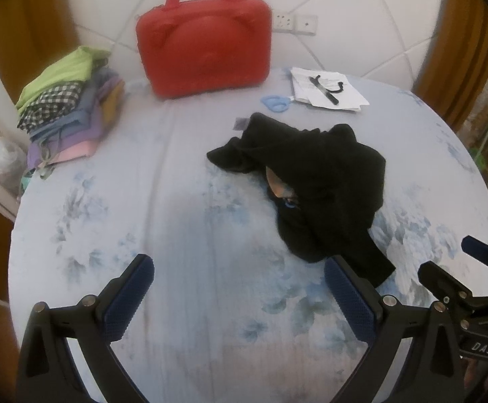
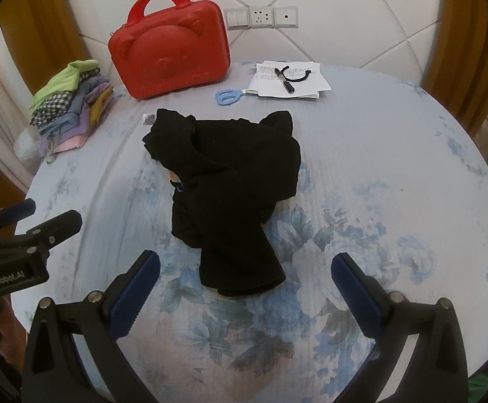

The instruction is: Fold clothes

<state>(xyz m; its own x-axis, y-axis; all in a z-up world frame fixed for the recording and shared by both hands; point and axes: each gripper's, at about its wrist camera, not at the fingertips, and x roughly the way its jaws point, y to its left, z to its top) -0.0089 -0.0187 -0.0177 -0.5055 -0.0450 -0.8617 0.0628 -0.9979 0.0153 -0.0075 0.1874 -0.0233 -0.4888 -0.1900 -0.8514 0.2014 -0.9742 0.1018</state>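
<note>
"DAS" – on right claw (image 1: 472, 262) body | "GenRobot.AI" – on left claw (image 2: 42, 215) body

Soft indoor light, blurry, heavy fisheye edge warping.

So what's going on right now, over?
Left gripper and right gripper open, empty. Black garment crumpled on bed, unfolded. Nothing in the way; red case and folded pile sit beyond.

We see open bedsheet (image 2: 395, 174) left, right and near side of the black garment (image 2: 230, 181). Behind it: red case (image 2: 170, 53), scissors (image 2: 228, 96), papers (image 2: 289, 82); folded stack (image 2: 71, 107) back-left.
</note>
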